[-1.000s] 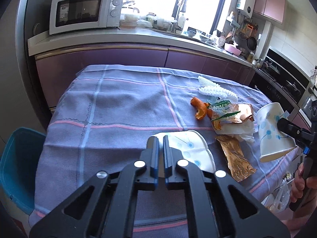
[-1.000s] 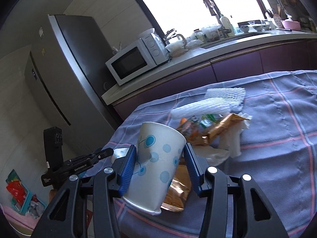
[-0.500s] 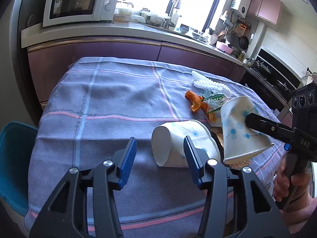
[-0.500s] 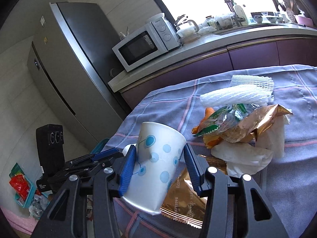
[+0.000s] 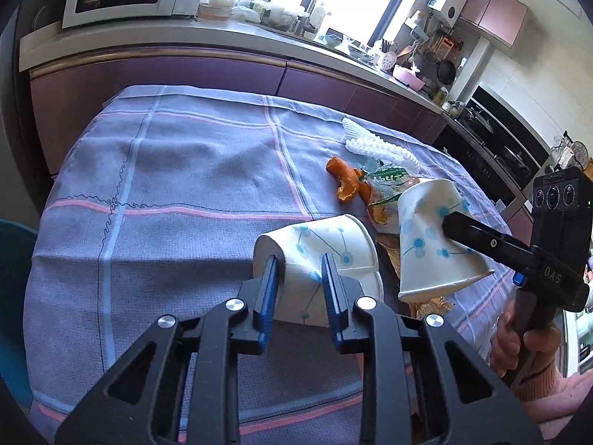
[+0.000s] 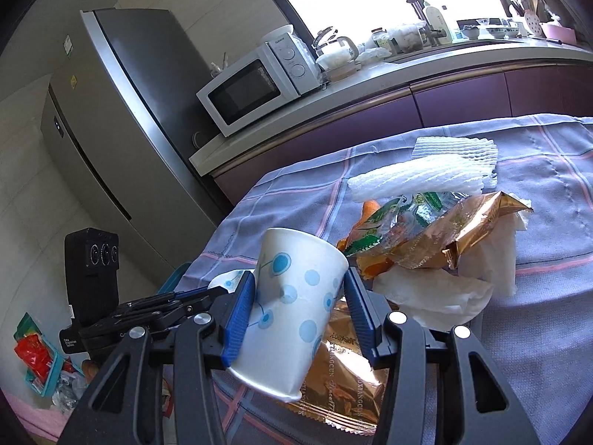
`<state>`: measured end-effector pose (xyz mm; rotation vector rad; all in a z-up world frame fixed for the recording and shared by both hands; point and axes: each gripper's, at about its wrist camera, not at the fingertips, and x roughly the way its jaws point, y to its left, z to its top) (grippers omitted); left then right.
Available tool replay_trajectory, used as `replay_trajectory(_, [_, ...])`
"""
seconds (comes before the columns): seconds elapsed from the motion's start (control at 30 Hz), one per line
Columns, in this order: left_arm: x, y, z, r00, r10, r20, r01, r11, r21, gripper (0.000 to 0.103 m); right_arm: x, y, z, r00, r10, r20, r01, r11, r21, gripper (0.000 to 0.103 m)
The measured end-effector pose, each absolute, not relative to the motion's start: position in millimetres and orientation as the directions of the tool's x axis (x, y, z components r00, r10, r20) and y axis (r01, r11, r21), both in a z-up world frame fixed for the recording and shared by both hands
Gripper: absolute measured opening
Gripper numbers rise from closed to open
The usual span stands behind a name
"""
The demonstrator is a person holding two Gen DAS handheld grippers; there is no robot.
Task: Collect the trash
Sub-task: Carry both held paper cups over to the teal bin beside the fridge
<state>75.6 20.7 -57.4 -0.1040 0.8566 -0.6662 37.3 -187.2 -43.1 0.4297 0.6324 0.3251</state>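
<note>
Checked tablecloth (image 5: 178, 170), tipped cup (image 5: 318, 248), wrappers (image 6: 437, 237)

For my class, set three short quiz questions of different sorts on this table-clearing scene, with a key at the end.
1. True or false: the right claw holds its paper cup lifted and upside down, rim lowest.
2. Multiple choice: the lying cup between the fingers of the left claw rests on (a) the kitchen counter, (b) the checked tablecloth, (c) the floor.
3. Fill in: the curled scrap beside the green-printed wrapper is orange ____.

Key: 1 true; 2 b; 3 peel. The left claw's jaws are closing, and the lying cup already dents between them.
</note>
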Motion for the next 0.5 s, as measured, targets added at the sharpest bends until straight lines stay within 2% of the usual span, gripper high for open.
replay_trajectory(0.27, [65.0, 53.7, -40.8, 0.551, -0.531, -0.643, 0.451, 0.838, -0.306, 0.019, 50.6, -163.1, -30.8, 0.741, 0.476, -0.474, -0.237, 0.846, 0.478, 0.048])
replay_trajectory(0.5, [55.7, 124.7, -15.5, 0.681, -0.373, -0.63, 0.304, 0.927, -0.22, 0.019, 76.9, -100.1, -13.9, 0.678, 0.576, -0.457, -0.385, 0.808, 0.446, 0.048])
